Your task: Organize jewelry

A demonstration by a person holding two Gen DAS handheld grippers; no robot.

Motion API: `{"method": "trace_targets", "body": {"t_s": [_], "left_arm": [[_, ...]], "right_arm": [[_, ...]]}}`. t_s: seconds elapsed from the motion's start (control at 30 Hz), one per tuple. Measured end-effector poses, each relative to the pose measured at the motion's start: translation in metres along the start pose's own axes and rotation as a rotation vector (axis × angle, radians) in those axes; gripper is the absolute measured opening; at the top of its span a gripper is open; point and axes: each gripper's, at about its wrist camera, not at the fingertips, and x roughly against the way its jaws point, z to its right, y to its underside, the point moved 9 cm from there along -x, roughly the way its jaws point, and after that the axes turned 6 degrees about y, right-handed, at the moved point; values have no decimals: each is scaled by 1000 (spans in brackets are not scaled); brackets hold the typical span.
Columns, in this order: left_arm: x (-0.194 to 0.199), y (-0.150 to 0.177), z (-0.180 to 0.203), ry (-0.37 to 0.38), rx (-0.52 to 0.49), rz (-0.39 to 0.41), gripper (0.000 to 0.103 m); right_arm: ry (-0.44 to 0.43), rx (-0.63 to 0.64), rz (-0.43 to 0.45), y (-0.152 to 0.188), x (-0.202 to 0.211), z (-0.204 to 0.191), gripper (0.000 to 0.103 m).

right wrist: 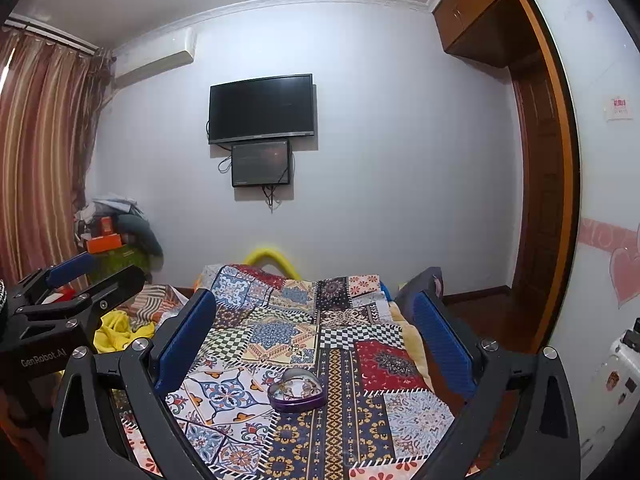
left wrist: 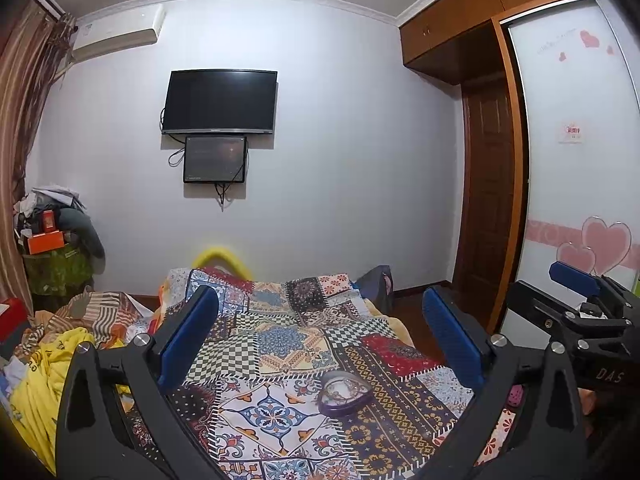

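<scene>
Setting: a bedroom; work surface is a bed covered by a patchwork bedspread (left wrist: 280,344), soft and uneven, not a firm base.
Task item: a small heart-shaped box (right wrist: 296,390) with a purple wall; pale lining and what looks like thin jewelry inside, too small to identify piece by piece.
Item position: resting on the bedspread near the close end of the bed, centred ahead of both tools, nothing touching it.
Left tongs (left wrist: 320,336): jaws spread wide, nothing between them, held above the bed with the box below and ahead.
Right tongs (right wrist: 316,332): jaws likewise spread wide and empty, beside the left tool, box ahead and low in its view.
Lid: cannot tell whether a clear lid covers the box or it lies open.
Handling, box: judged light and rigid; smooth glossy wall likely slippery under the pads; it may tip or slide on the soft cover if pushed from one side.
Handling, contents: judged fine, loose and prone to tangle or spill if the box is tilted.
Recommended hold: across the two flatter flanks of the heart, low on the wall, pads square to it; avoid the pointed tip and the lobes.
Risk: pressing down sinks the box into the bedding and catches the cloth in the jaws.
Progress: judged at the outset; no contact made.
</scene>
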Motion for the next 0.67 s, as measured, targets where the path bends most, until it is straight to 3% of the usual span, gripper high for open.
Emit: {"method": "trace_targets", "body": {"t_s": [0.67], "left_arm": [[-6, 7, -5, 12, 12, -25, 102]], "right_arm": [[-3, 0, -12, 4, -6, 0, 98]]}}
